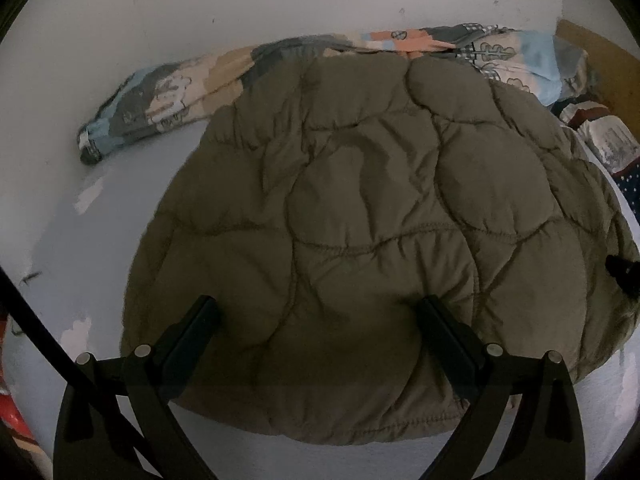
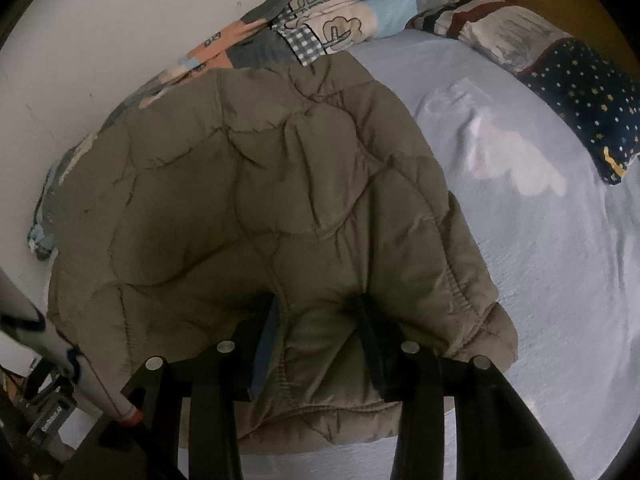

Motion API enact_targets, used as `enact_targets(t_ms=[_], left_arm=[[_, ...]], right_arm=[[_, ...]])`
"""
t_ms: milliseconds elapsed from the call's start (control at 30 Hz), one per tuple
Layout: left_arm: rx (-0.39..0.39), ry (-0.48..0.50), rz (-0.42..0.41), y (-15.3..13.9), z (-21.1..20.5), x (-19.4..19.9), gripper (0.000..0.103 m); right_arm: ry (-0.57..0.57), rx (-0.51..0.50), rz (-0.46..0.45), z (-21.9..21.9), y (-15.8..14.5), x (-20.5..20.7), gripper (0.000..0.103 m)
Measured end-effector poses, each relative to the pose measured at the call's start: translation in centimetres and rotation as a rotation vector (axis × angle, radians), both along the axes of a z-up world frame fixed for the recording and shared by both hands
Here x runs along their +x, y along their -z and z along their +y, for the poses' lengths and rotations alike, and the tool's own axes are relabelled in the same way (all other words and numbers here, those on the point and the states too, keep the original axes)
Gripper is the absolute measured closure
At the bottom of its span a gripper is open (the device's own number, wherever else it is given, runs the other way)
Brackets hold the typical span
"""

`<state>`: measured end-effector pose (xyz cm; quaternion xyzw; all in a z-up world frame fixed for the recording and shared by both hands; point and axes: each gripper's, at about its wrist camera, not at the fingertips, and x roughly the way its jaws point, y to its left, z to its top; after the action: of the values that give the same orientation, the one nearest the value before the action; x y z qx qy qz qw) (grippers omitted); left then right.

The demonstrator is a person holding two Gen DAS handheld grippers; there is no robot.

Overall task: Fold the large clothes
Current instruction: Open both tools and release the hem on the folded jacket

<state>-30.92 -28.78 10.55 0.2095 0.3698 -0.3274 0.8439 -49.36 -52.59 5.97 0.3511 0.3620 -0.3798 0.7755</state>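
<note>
Mid-fold on the bed [image 2: 540, 240], the right gripper [image 2: 320, 320] pinches the quilted jacket's [image 1: 360, 200] hem while the left gripper [image 1: 316, 312] hovers wide open above it, needing a grasp next.

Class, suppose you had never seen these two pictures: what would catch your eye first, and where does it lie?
A puffy olive quilted jacket fills the middle of both views, spread on a pale blue bed sheet. The right tongs pinch a fold of its near edge, while the left tongs stand open over it. Behind lies a patchwork blanket along the white wall.
</note>
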Motion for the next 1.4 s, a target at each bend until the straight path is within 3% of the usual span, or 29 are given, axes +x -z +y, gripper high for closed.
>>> enact_targets(t_ms=[233, 367, 600, 1400], left_arm=[[-0.006, 0.032, -0.118, -1.2, -0.5, -1.9, 0.003], [0.005, 0.05, -0.173, -1.4, -0.7, -2.5, 0.003], [0.016, 0.062, -0.232, -1.2, -0.8, -2.8, 0.003], [0.041, 0.076, -0.248, -0.4, -1.0, -2.9, 0.003]], right_arm=[[-0.036, -0.17, -0.039, 2.3, -3.0, 0.9, 0.06], [-0.097, -0.203, -0.087, 3.7, -4.1, 2.1, 0.06], [-0.142, -0.195, -0.119, 4.2, -3.8, 3.8, 0.06], [-0.172, -0.146, -0.057, 4.2, -1.1, 5.8, 0.054]])
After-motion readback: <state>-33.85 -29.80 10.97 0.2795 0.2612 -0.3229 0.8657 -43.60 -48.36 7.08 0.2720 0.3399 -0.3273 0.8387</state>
